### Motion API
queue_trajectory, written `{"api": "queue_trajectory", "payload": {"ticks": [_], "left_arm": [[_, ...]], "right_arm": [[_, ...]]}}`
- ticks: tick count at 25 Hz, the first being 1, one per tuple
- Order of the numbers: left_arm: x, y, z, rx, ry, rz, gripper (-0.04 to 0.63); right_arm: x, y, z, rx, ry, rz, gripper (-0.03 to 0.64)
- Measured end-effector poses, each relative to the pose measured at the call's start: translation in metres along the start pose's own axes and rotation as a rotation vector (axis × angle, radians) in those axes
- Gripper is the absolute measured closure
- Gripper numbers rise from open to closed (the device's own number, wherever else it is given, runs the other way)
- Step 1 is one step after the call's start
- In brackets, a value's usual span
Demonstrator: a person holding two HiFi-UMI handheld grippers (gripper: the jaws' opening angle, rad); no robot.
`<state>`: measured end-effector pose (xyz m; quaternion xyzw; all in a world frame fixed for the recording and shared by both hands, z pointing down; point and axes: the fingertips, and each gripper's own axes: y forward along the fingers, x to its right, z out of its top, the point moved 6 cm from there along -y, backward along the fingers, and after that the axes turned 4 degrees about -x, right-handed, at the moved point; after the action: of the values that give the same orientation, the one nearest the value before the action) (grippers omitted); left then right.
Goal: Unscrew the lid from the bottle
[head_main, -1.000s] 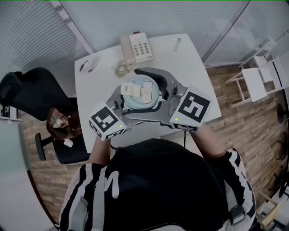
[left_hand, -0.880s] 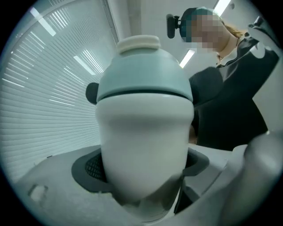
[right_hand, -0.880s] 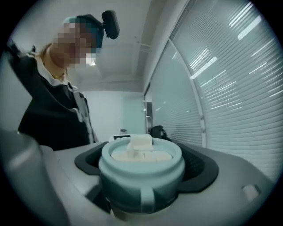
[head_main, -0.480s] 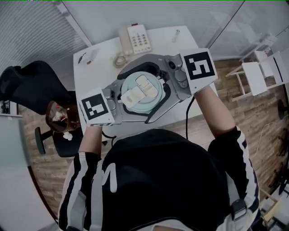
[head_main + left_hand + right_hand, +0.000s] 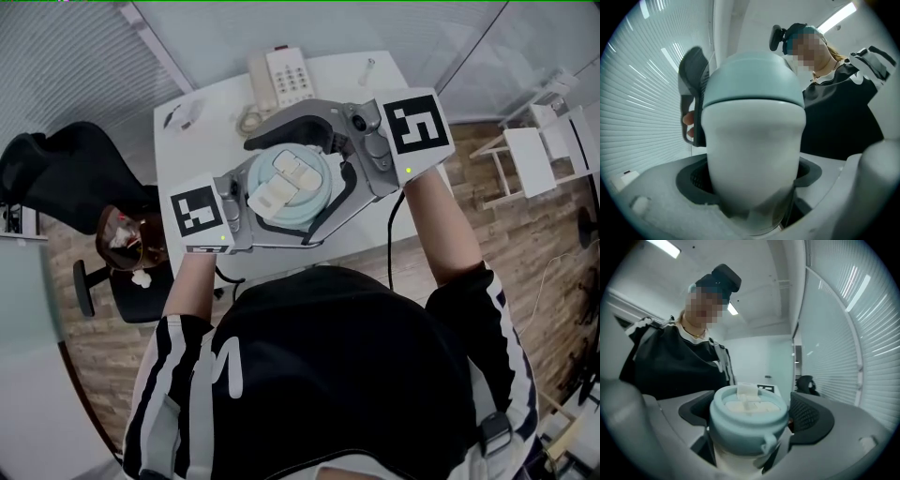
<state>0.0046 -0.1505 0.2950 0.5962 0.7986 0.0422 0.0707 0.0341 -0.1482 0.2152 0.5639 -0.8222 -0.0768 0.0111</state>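
1. Head view: the bottle is held up over the white surface (image 5: 375, 84), between the person and the desk phone (image 5: 286, 80). Its pale blue lid (image 5: 284, 185) faces straight up at the camera, so the long axis runs roughly vertical. The left claw (image 5: 267, 214) reaches in from the near left and the right claw (image 5: 305, 169) from the far right. Both are closed around the bottle, so the twist looks set to go about that upright axis.
2. Left gripper view: the white bottle (image 5: 750, 159) stands between this claw's jaws, which clamp its body below the lid.
3. Right gripper view: the jaws' dark pads (image 5: 808, 416) sit against either side of the lid, which is gripped at its rim and not yet off.
4. Writing: I can read no brand or label on the bottle. The cubes carry only black-and-white square markers, and the phone's keys are too small to read.
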Motion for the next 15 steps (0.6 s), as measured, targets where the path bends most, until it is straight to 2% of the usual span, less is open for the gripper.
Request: {"api": "queue_trajectory", "payload": {"ticks": [5, 9, 11, 13, 15], "left_arm": [[-0.019, -0.024, -0.001, 0.099, -0.018, 0.277, 0.150], [-0.035, -0.043, -0.005, 0.071, 0.000, 0.497, 0.150], [-0.042, -0.051, -0.010, 0.055, 0.004, 0.587, 0.150], [-0.045, -0.057, -0.018, 0.041, -0.003, 0.659, 0.150], [-0.044, -0.059, -0.024, 0.029, -0.013, 0.702, 0.150]], "right_arm": [[0.011, 0.000, -0.005, -0.024, -0.052, -0.475, 0.123], [0.014, -0.012, -0.008, 0.107, 0.019, -0.839, 0.124], [0.012, -0.010, -0.009, 0.152, 0.050, -0.963, 0.126], [0.014, 0.005, -0.007, 0.193, 0.074, -1.036, 0.136], [0.018, 0.021, -0.008, 0.168, 0.066, -1.093, 0.163]]}}
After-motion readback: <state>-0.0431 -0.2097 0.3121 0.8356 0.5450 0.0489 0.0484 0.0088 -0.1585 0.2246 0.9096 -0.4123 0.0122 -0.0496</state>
